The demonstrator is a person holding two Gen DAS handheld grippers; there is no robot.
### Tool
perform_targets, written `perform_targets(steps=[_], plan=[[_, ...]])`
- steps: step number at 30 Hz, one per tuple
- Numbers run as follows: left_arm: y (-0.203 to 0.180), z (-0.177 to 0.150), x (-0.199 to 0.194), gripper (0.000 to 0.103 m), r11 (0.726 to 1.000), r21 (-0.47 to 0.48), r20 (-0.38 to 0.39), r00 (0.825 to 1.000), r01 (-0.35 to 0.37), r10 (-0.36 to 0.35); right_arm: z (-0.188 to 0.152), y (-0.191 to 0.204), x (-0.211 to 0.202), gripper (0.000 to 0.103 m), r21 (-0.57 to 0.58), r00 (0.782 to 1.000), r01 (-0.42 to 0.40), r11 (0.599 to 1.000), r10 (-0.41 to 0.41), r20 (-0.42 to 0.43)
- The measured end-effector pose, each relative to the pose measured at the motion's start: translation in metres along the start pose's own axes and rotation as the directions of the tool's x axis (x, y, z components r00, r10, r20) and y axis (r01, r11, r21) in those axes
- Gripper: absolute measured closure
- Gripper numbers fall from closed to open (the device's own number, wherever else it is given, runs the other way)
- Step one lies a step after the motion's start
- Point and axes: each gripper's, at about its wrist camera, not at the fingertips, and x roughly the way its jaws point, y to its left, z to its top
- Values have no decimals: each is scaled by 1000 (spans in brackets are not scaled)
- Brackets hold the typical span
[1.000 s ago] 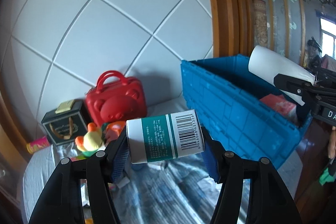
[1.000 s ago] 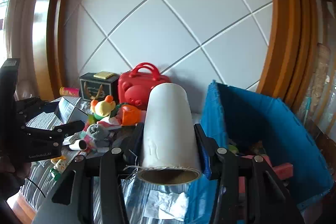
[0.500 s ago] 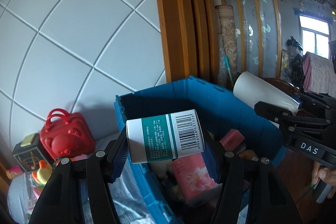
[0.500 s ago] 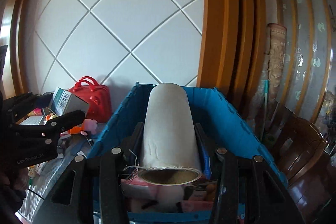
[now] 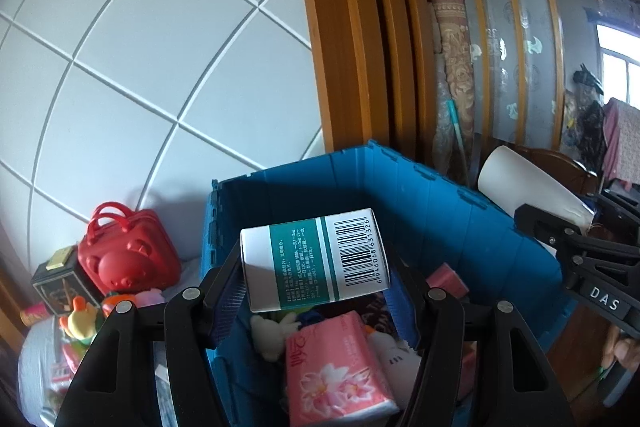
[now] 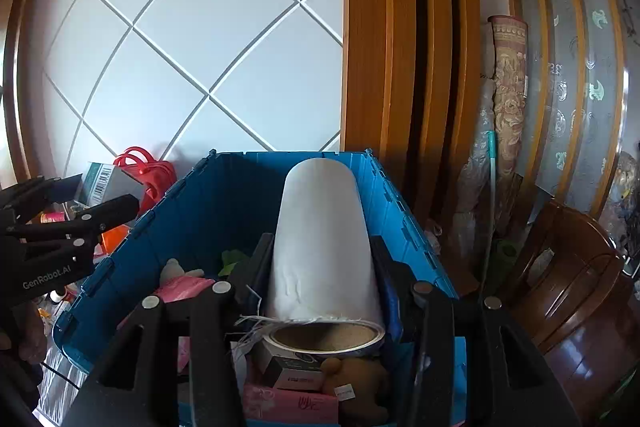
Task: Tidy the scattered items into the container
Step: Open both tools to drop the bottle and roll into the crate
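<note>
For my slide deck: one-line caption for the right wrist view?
Right claw holds a white fabric roll over the partly filled blue plastic crate.

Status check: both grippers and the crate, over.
Left gripper shut on green-white box, over blue crate. Right gripper shut on white roll, above crate. Nothing blocking.

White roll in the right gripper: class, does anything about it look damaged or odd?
Yes. The white roll, clamped in the right gripper above the blue crate, has a frayed near end: loose threads stick out beside its cardboard core.
</note>
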Motion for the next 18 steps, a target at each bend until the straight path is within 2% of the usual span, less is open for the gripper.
perform_targets(steps=[10,18], plan=[[3,8,8,41,999,-3,-4,999,-33,33,1,-3,15,57,11,1000,-13,1000,14,-20],[11,7,14,41,999,-11,-16,999,-46,46,4,13,29,57,-13,998,-45,999,45,-34]])
